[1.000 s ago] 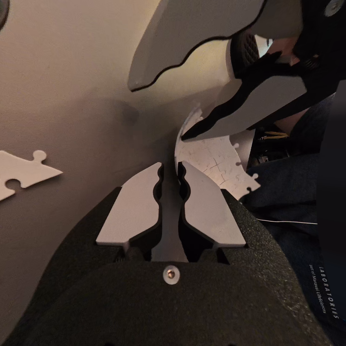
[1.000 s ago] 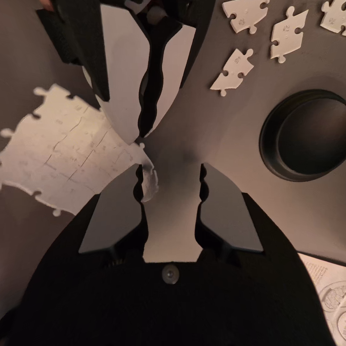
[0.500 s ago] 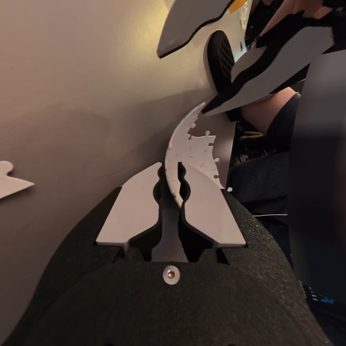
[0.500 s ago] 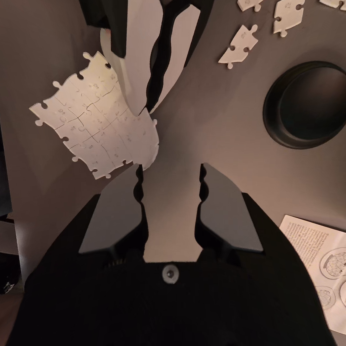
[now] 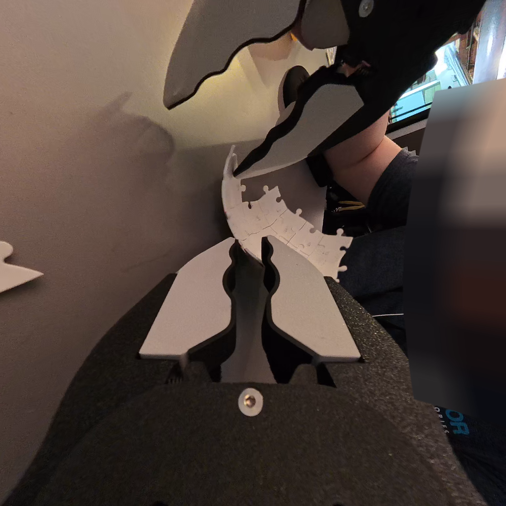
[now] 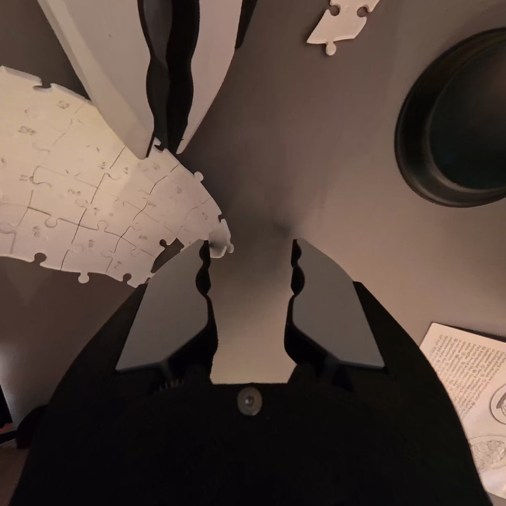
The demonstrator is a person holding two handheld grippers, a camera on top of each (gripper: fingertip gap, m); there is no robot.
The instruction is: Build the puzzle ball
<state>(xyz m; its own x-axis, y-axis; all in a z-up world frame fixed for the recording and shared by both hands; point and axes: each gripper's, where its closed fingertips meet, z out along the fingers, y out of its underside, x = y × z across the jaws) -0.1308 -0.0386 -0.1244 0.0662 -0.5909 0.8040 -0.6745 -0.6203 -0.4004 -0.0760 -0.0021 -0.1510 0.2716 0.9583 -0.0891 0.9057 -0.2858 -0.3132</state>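
Note:
A curved white panel of several joined puzzle pieces point(image 5: 276, 219) is held off the grey table point(image 5: 82, 164). My left gripper point(image 5: 248, 242) is shut on the panel's lower edge. It also shows at the top of the right wrist view point(image 6: 163, 149), pinching the panel point(image 6: 90, 197). My right gripper point(image 6: 249, 243) is open, and its left fingertip point(image 6: 204, 246) touches the panel's corner piece point(image 6: 220, 241). In the left wrist view the right gripper point(image 5: 201, 139) comes in from above, with its lower finger point(image 5: 276, 153) against the panel's upper end.
A loose white puzzle piece point(image 6: 339, 24) lies on the table, and another point(image 5: 11, 271) lies at the left. A black ring stand point(image 6: 416, 137) sits at the right. A printed instruction sheet point(image 6: 471, 383) lies at the lower right. A person's arm point(image 5: 364, 161) and lap are close by.
The right gripper has closed in on the panel again, and its left fingertip now touches the corner piece. The left gripper has kept its hold and tilted the panel.

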